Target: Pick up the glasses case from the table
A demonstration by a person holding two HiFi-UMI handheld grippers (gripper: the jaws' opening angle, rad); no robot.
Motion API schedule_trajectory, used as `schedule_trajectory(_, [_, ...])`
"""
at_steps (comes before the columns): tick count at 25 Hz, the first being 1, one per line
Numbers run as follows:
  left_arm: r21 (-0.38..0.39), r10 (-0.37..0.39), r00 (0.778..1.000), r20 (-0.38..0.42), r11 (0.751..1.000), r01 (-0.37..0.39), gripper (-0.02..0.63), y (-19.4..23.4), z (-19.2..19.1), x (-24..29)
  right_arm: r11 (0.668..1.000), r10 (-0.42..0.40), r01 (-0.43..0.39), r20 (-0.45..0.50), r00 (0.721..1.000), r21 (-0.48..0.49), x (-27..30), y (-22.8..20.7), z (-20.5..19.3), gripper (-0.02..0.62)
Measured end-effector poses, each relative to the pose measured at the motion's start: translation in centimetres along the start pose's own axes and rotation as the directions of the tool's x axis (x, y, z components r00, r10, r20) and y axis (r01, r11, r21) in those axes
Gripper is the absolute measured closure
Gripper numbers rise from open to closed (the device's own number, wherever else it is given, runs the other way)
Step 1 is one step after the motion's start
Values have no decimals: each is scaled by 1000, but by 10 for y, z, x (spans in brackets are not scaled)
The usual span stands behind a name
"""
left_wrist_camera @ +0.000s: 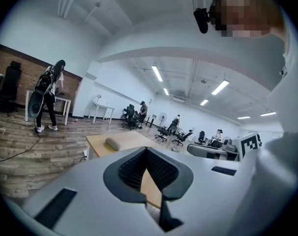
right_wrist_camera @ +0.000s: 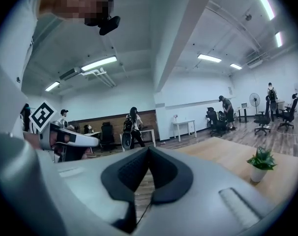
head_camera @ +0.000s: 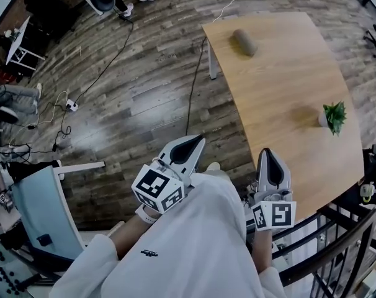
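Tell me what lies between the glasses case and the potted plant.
Only bare table, as the head view shows, separates the glasses case from the potted plant.

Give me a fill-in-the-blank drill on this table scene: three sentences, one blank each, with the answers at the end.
1. The glasses case lies at the ____ end of the table, away from the person.
2. The plant on the table stands in a ____ pot.
3. The left gripper and the right gripper both have their fingers ____, with nothing between them.

Missing words: far; white; shut
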State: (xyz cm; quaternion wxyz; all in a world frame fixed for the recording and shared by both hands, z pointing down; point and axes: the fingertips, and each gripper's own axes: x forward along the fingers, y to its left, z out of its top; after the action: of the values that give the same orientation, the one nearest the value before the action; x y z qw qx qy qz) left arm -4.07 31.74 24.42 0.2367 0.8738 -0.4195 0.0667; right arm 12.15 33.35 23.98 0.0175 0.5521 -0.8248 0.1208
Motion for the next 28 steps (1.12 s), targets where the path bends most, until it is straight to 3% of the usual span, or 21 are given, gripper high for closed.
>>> schedule_trajectory(5, [-11, 40, 999, -10, 999, -40, 606, -11, -9, 7, 1000, 16, -16, -10, 1000, -23, -7, -20, -5, 584])
schedule_trajectory(16, [3, 12, 999, -51, 1000, -12, 606, -23, -11, 31, 1000, -23, 23, -25, 999, 13, -6, -42, -14, 584])
schedule_trajectory(28, [-30, -10, 998, -65, 1000, 8, 606, 49, 25, 96, 999, -37, 36, -59, 998, -11, 98, -61, -3, 584])
